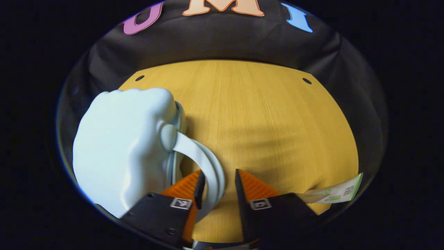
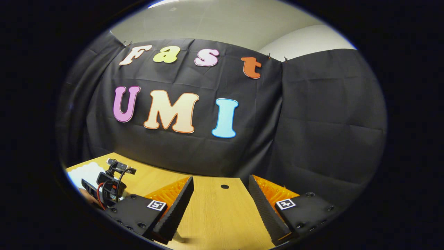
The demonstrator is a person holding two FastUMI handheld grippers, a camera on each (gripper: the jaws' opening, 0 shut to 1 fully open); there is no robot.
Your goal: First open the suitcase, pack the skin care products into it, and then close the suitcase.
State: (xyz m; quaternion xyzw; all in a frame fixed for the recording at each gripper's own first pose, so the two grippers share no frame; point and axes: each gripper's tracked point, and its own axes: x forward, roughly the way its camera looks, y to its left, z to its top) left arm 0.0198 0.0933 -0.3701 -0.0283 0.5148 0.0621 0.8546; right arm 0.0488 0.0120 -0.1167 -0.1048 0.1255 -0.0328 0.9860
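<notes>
- One pale blue suitcase (image 1: 121,152) lies shut on the wooden table (image 1: 263,125), at the left of the left gripper view.
- Its curved handle (image 1: 204,163) passes between the left gripper (image 1: 218,187) fingers; jaws wide, gripping nothing.
- One skin care tube (image 1: 334,193) lies at the table's right edge.
- Right gripper (image 2: 220,201) hovers over the table, jaws wide, empty.

A wooden table (image 1: 263,121) with pale yellow grain has two small dark holes near its far edge, one toward each far corner. Black cloth (image 2: 312,121) hangs in folds behind it as the booth's wall. Above the cloth, a plain light wall (image 2: 215,21) meets a bright ceiling strip.
</notes>
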